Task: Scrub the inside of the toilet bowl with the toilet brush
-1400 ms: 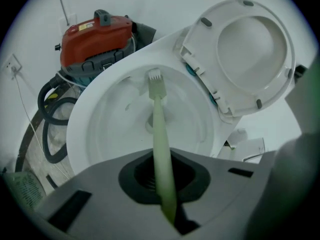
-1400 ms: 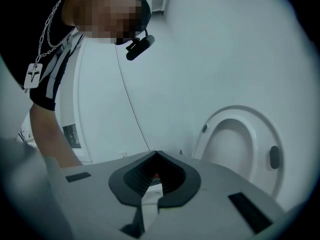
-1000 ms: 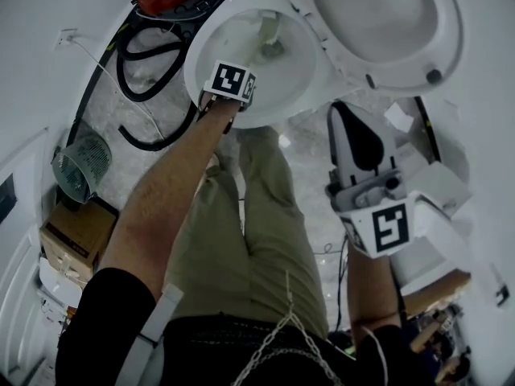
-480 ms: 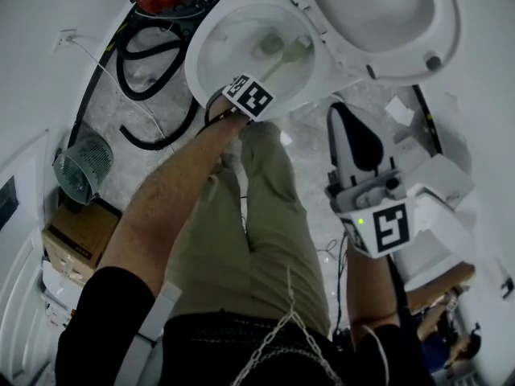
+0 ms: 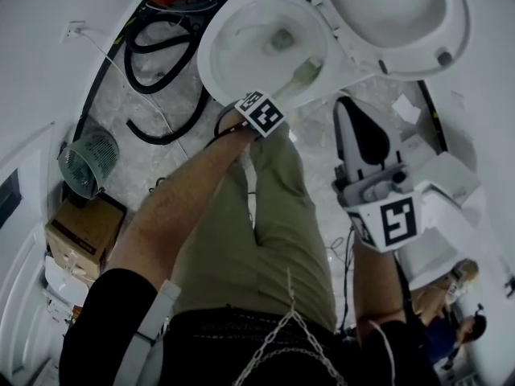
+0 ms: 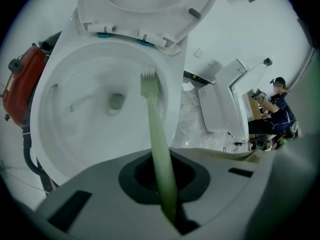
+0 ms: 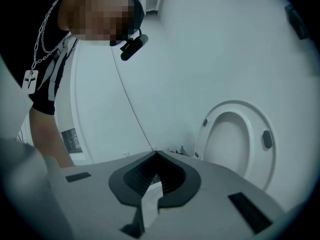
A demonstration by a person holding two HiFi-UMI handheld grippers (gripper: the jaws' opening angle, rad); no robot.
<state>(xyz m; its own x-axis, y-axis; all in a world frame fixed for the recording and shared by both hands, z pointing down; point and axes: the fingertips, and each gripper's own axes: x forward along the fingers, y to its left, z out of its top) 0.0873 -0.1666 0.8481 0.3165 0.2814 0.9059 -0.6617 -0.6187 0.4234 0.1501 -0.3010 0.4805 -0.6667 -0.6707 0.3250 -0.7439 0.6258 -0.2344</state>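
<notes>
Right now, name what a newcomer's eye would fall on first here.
The white toilet bowl at the head view's top, seat raised, draws the eye, with a pale green toilet brush reaching into it, head just right of the drain. The left gripper is shut on the brush's handle; the right gripper, held aside at the head view's right, pinches a white scrap.

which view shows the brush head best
The left gripper view: the brush head stands clear inside the toilet bowl. The head view shows it small and dim; the right gripper view misses it.
</notes>
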